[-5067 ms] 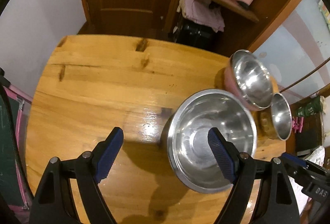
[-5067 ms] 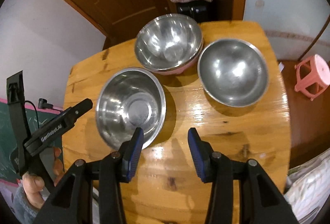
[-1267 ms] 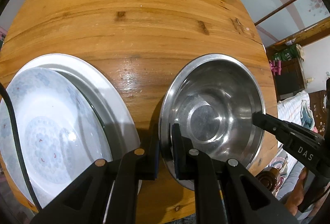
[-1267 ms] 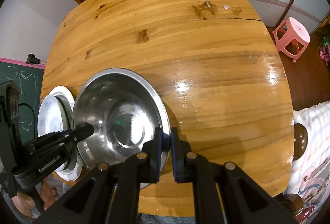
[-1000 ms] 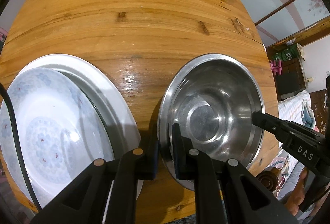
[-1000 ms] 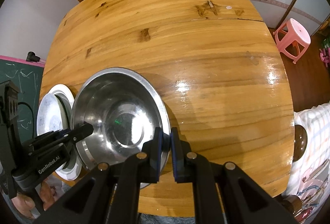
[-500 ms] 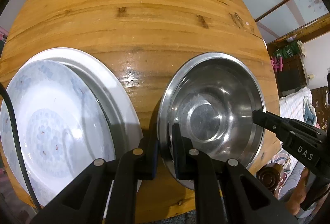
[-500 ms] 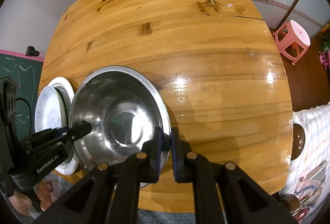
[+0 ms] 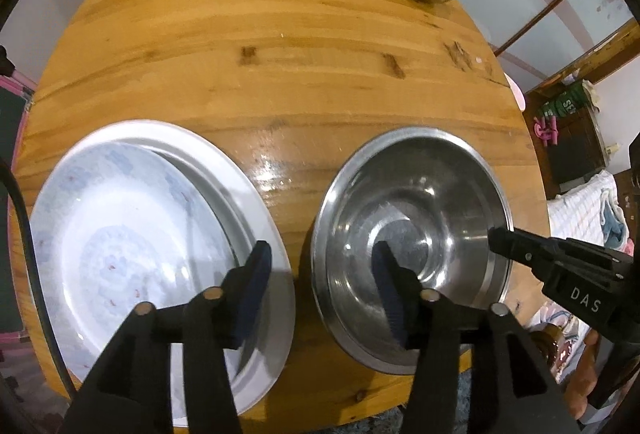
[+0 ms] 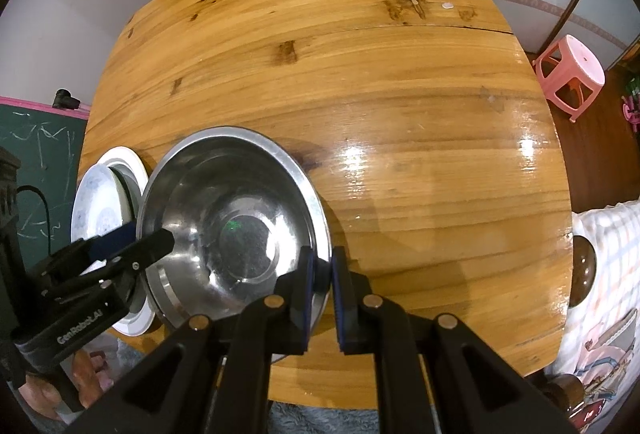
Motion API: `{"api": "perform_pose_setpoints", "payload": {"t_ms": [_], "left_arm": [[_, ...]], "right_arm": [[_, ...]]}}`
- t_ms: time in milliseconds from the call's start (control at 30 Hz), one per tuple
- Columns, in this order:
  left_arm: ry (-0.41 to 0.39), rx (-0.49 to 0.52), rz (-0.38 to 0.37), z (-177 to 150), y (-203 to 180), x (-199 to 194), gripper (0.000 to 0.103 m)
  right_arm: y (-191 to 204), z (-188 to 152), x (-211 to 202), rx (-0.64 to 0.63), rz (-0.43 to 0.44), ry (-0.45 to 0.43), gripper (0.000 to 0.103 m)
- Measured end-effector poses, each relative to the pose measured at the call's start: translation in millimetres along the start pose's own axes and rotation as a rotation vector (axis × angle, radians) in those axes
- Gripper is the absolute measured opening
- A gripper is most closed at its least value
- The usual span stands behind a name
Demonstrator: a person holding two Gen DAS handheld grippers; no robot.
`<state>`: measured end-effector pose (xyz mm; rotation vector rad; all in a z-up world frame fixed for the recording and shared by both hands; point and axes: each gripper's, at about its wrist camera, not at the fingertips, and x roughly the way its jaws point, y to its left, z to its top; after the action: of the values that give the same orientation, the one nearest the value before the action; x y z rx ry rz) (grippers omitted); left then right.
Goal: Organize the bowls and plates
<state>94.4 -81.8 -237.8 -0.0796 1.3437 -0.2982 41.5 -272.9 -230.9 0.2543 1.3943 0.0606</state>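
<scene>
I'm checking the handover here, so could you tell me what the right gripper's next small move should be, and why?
Probably open the right gripper. It is shut on the big steel bowl's rim, the bowl seems to rest on the table beside the plates, and the left gripper's jaws have just been opening, pads clear of the rim.

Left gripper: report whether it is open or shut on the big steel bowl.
Open. The left gripper has just been opening: its fingers stand apart astride the big steel bowl's rim, not pressing it.
</scene>
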Motion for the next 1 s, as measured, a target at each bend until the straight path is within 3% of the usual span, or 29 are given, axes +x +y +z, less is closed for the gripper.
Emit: {"api": "perform_pose_setpoints", "payload": {"t_ms": [367, 567, 800, 1000], "left_arm": [[-0.055, -0.041, -0.02, 0, 11, -19, 0.066], [-0.102, -0.047, -0.037, 3, 13, -40, 0.067], [-0.184, 0.008, -0.023, 25, 8, -90, 0.067], [-0.272, 0.082, -0.016, 65, -7, -158, 0.067]], "right_arm": [[-1, -5, -17, -0.006, -0.004, -0.041, 0.009], [2, -7, -33, -0.027, 0.01, -0.077, 0.009], [3, 7, -65, -0.072, -0.013, -0.12, 0.009], [-5, 36, -133, -0.109, -0.073, -0.235, 0.009]]}}
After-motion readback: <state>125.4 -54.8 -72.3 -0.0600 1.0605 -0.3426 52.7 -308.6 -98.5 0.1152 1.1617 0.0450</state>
